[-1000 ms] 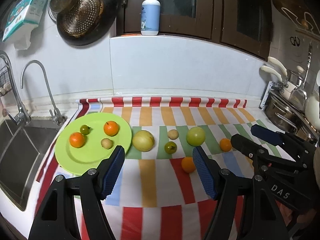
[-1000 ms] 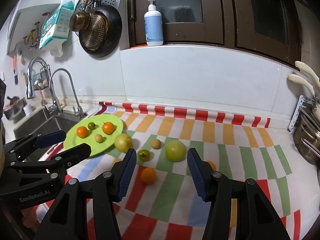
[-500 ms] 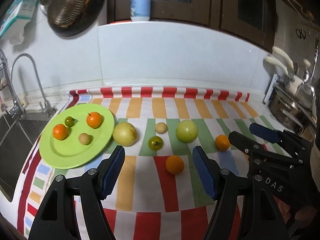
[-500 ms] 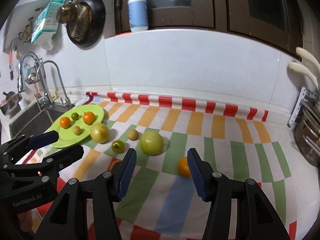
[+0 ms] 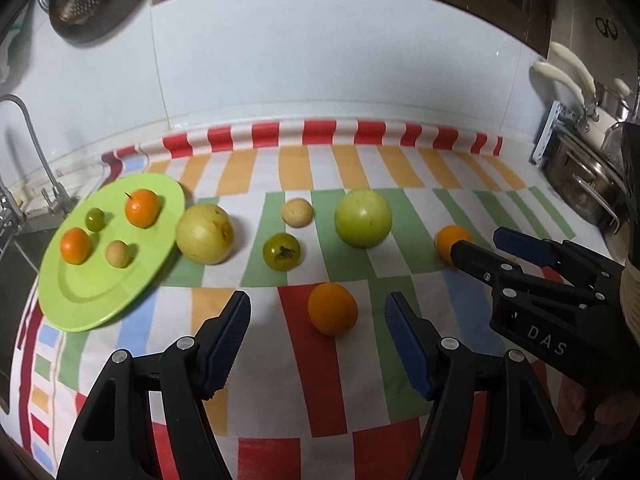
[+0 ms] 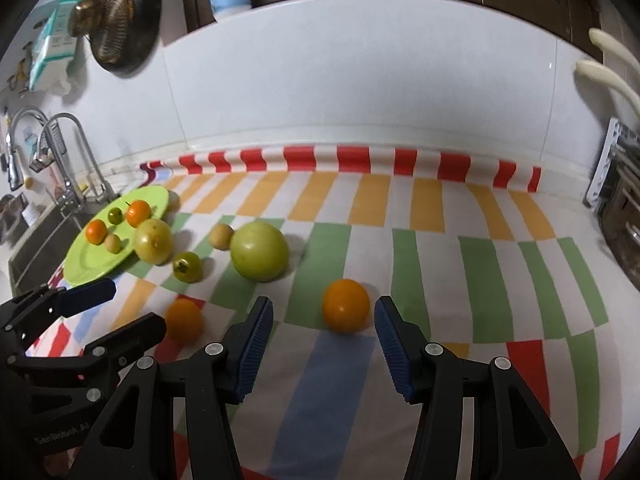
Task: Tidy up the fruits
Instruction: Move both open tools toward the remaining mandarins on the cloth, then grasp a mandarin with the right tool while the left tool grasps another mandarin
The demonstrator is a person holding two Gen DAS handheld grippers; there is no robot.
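A green plate (image 5: pixel 92 300) at the left holds two oranges, a small green fruit and a small tan fruit. On the striped cloth lie a yellow fruit (image 5: pixel 205 234), a tan fruit (image 5: pixel 297 212), a dark green fruit (image 5: pixel 281 251), a large green fruit (image 5: pixel 363 218) and two oranges. My left gripper (image 5: pixel 318 320) is open, with one orange (image 5: pixel 333 309) just ahead between its fingertips. My right gripper (image 6: pixel 323 316) is open, with the other orange (image 6: pixel 346 305) just ahead between its fingertips. The plate also shows in the right wrist view (image 6: pixel 92 268).
A sink (image 6: pixel 36 248) with a tap (image 5: pixel 36 152) lies left of the plate. Metal pots (image 5: pixel 588 184) stand at the right edge of the counter. A white tiled wall runs along the back, with a pan (image 6: pixel 120 28) hanging on it.
Both grippers have moved forward and down toward the cloth. Each now has an orange close in front of its open fingers. The fruits have not moved.
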